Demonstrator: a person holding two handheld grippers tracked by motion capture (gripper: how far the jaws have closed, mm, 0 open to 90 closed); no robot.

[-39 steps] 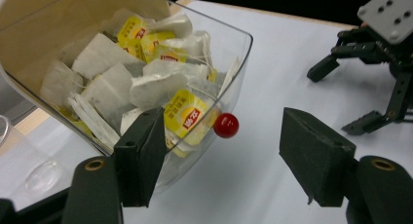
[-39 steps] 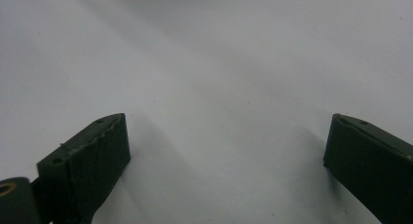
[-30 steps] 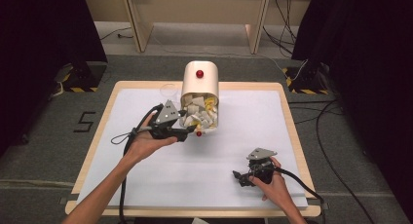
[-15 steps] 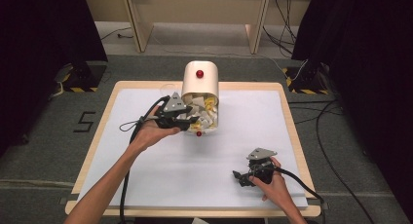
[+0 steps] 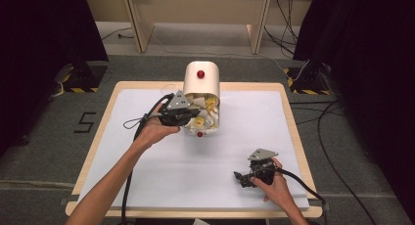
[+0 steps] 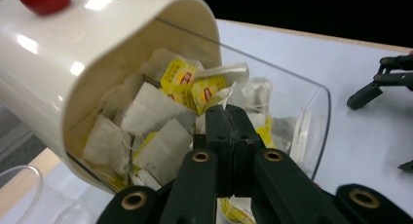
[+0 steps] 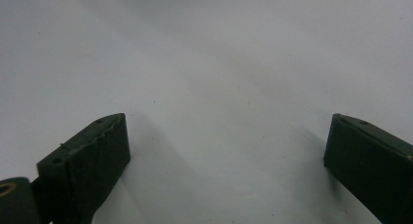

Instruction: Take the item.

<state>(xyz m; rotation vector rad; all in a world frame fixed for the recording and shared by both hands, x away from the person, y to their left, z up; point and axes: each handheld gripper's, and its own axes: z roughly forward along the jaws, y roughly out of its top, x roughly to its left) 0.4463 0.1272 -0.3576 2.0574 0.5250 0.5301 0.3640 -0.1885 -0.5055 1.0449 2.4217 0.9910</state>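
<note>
The cream container (image 5: 201, 83) with a red knob on top stands at the far middle of the white table (image 5: 147, 186), its clear front flap (image 6: 297, 121) tipped open toward the person so the heap of tea bags (image 6: 156, 117) inside can be reached from the front. The left gripper (image 5: 188, 118) is pushed into that opening, and its jaws have just been closing; in the left gripper view they stand pressed together among the bags (image 6: 229, 136). A scrap of yellow tag and paper shows just below the closed tips, so they probably pinch a tea bag, though the exact bag and how firmly it is caught cannot be made out. The hand comes in from the left side and low, which likely keeps the gripper body clear of the lid above and lets the tips slide in over the flap. A clear glass (image 6: 24, 199) stands just beside the container on its left, a likely place for a bag to go. The right gripper (image 5: 247, 178) rests near the front right of the table, well apart from the container, its jaws spread wide over bare table with nothing between them; it seems to be parked there, out of the way, while the left hand does the picking.
</note>
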